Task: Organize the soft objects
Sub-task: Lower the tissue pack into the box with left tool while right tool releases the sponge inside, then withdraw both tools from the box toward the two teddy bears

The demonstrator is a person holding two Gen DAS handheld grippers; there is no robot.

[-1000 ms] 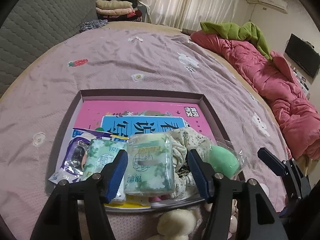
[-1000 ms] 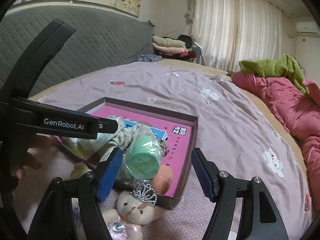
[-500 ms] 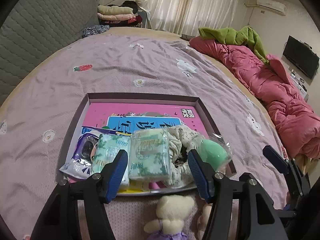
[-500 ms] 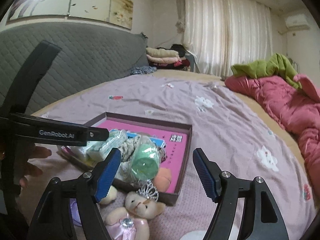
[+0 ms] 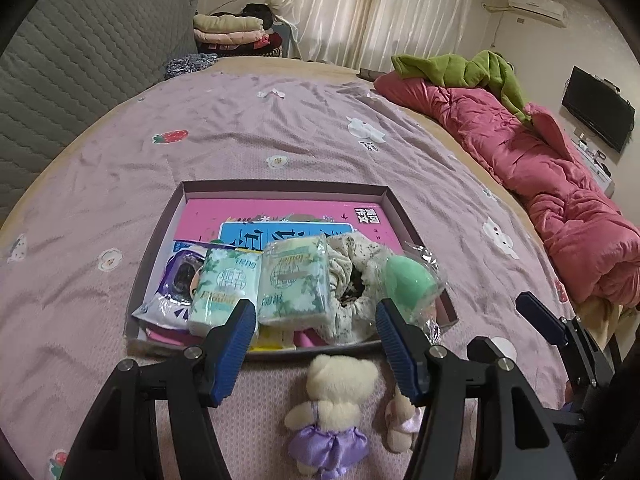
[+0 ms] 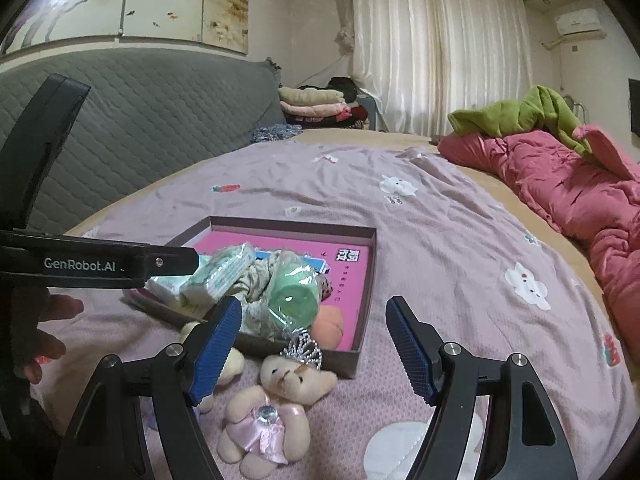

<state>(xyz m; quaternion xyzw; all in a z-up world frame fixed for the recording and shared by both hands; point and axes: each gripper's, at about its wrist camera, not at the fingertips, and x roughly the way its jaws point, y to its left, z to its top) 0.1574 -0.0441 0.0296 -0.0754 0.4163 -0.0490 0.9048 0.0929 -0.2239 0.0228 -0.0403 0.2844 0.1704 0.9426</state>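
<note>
A shallow brown box (image 5: 280,188) (image 6: 370,276) lies on the bed and holds two green tissue packs (image 5: 296,280), a floral cloth pouch (image 5: 352,276), a wrapped green sponge (image 5: 408,280) (image 6: 294,292) and a purple packet (image 5: 176,280). In front of the box lie a cream bear in a purple dress (image 5: 332,412) and a bear in a pink dress with a crown (image 6: 276,400). My left gripper (image 5: 316,344) is open and empty above the purple bear. My right gripper (image 6: 314,344) is open and empty above the pink bear.
The box sits on a lilac bedspread (image 5: 280,128). A pink quilt (image 5: 540,168) with a green garment (image 5: 468,68) lies along the right. A grey padded headboard (image 6: 140,120) and folded clothes (image 5: 236,32) are at the back.
Both grippers have pulled back and up from the box, empty. The tissue pack that sat between the left fingers now rests in the box, and the two bears have come into view.
</note>
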